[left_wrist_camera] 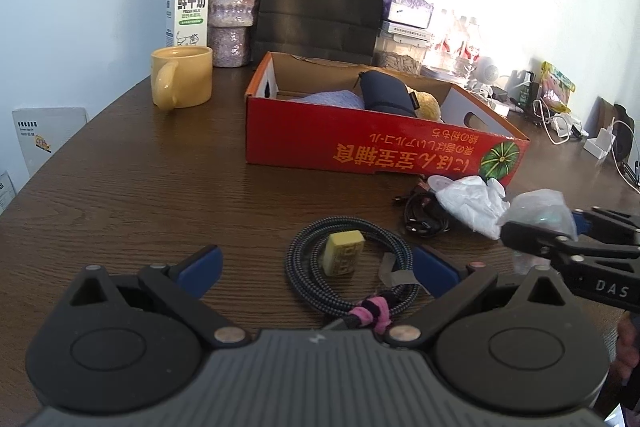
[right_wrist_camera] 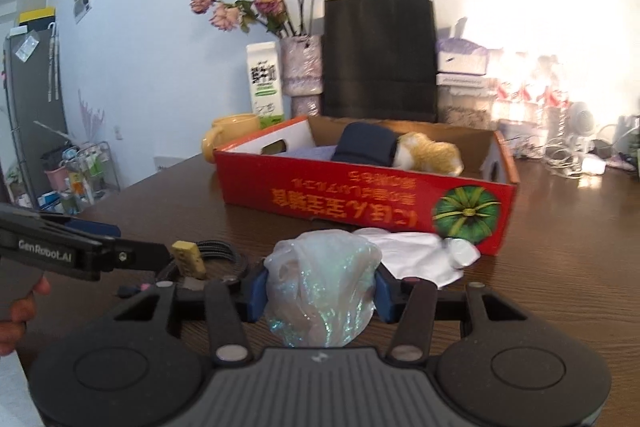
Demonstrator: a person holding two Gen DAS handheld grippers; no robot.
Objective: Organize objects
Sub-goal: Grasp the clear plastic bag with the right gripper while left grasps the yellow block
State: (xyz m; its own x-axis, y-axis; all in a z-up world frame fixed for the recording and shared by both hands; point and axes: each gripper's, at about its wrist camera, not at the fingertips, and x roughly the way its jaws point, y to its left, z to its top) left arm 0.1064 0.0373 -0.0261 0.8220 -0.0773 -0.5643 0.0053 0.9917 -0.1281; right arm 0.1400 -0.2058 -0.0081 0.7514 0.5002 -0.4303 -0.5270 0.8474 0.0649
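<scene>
On the dark table (left_wrist_camera: 140, 195), the right gripper (right_wrist_camera: 320, 291) is clenched on a glittery bag (right_wrist_camera: 324, 291), apparently lifted, with the box (right_wrist_camera: 360, 195) straight ahead, while the left gripper (left_wrist_camera: 316, 267) stands released around the cable (left_wrist_camera: 344, 267).

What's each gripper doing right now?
Left gripper: open, holding nothing, above the coiled cable.
Right gripper: closed on the shimmery plastic bag.
</scene>
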